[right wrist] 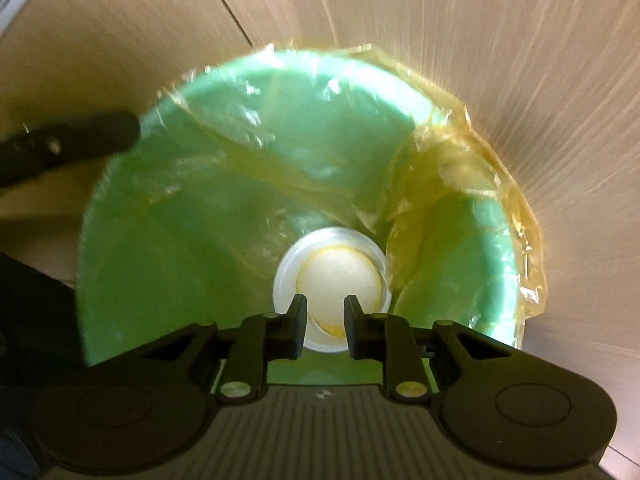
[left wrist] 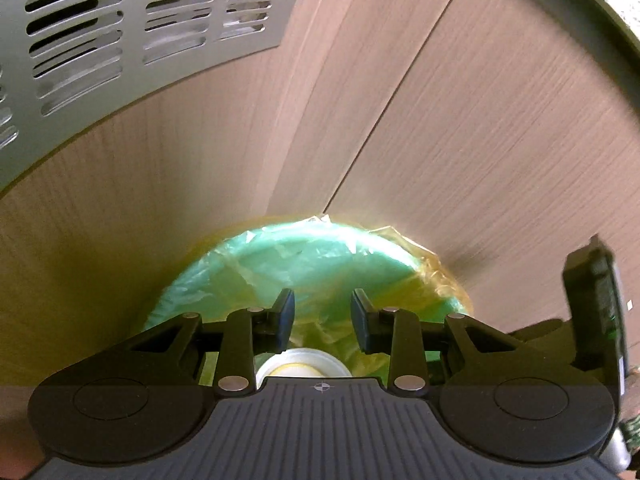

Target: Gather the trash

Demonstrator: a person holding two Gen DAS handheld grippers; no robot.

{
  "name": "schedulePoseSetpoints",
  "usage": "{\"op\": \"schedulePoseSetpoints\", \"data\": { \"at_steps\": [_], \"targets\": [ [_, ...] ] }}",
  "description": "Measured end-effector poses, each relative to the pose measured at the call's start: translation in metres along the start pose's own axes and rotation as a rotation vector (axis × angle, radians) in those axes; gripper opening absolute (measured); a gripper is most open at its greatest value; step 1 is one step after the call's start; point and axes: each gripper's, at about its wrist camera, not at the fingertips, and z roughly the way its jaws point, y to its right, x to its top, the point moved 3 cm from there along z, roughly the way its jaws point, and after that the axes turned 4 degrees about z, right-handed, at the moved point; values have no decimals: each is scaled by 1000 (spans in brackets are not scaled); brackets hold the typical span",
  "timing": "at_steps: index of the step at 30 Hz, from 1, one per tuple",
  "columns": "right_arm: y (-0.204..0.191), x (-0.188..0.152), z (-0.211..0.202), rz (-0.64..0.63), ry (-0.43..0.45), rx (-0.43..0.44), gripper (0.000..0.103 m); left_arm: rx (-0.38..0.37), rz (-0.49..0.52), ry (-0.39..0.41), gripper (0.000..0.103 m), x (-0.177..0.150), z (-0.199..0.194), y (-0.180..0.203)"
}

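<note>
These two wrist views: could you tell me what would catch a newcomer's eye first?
A green bin lined with a yellowish plastic bag fills the middle of the right wrist view. A white cup lies at its bottom, beyond the right gripper, whose jaws stand apart. A grey vent panel sits upper left in the left view.

A round green bin [right wrist: 168,248] was seen from above, lined with a crinkly yellowish see-through bag [right wrist: 472,184] folded over its rim. Down at the bottom a clear plastic cup [right wrist: 332,276] was sat upright, something pale and whitish inside it.
</note>
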Motion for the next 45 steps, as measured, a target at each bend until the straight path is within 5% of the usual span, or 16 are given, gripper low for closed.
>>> {"op": "schedulePoseSetpoints", "data": {
  "at_steps": [7, 14, 19, 23, 30, 34, 45],
  "targets": [
    [-6, 0, -51, 5, 123, -5, 20, 68, 59, 4, 34, -4, -13, 11],
    [-38, -10, -168, -68, 396, -16, 21, 37, 118, 86, 34, 15, -76, 36],
    [-86, -9, -267, -167, 672, -63, 56, -13, 171, 267, 34, 53, -184, 52],
    [-129, 8, -338, -190, 838, 3, 62, 7, 185, 434, 34, 82, -267, 47],
    [-199, 60, -387, -240, 914, 130, 62, 148, 82, 636, 34, 122, -360, -4],
    [-230, 82, -384, -280, 926, 145, 62, 190, 47, 677, 34, 127, -391, -26],
    [-271, 137, -360, -306, 845, 34, 62, 184, 79, 578, 34, 127, -422, -78]
  ]
}}
